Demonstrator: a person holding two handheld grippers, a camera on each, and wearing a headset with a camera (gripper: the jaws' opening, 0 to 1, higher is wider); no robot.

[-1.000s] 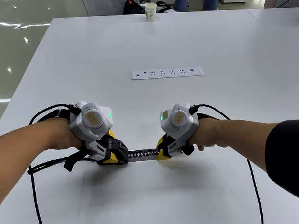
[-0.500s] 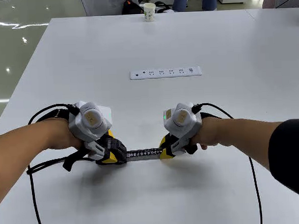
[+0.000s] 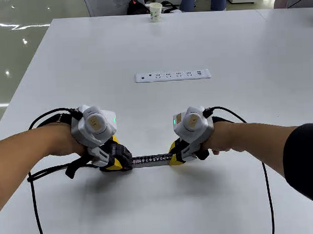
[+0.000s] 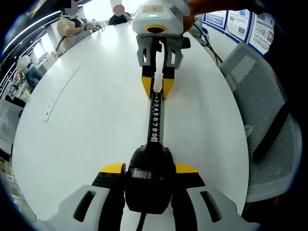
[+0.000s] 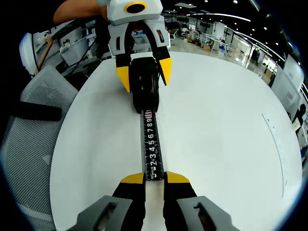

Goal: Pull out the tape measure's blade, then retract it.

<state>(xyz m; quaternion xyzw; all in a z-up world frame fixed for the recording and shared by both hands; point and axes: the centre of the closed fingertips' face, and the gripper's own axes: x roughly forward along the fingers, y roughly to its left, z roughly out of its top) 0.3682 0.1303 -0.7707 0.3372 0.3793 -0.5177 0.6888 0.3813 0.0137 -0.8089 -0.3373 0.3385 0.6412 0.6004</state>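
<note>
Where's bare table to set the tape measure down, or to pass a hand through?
Bare table runs from the blade up to the power strip, and on the blade's near side. Crowded: the line from left gripper through tape measure to right gripper, plus the cable at left.

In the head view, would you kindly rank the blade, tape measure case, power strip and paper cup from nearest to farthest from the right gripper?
From the right gripper:
1. blade, clamped in its jaws.
2. tape measure case, on its left.
3. power strip, mid-table, beyond.
4. paper cup, far table edge.
</note>
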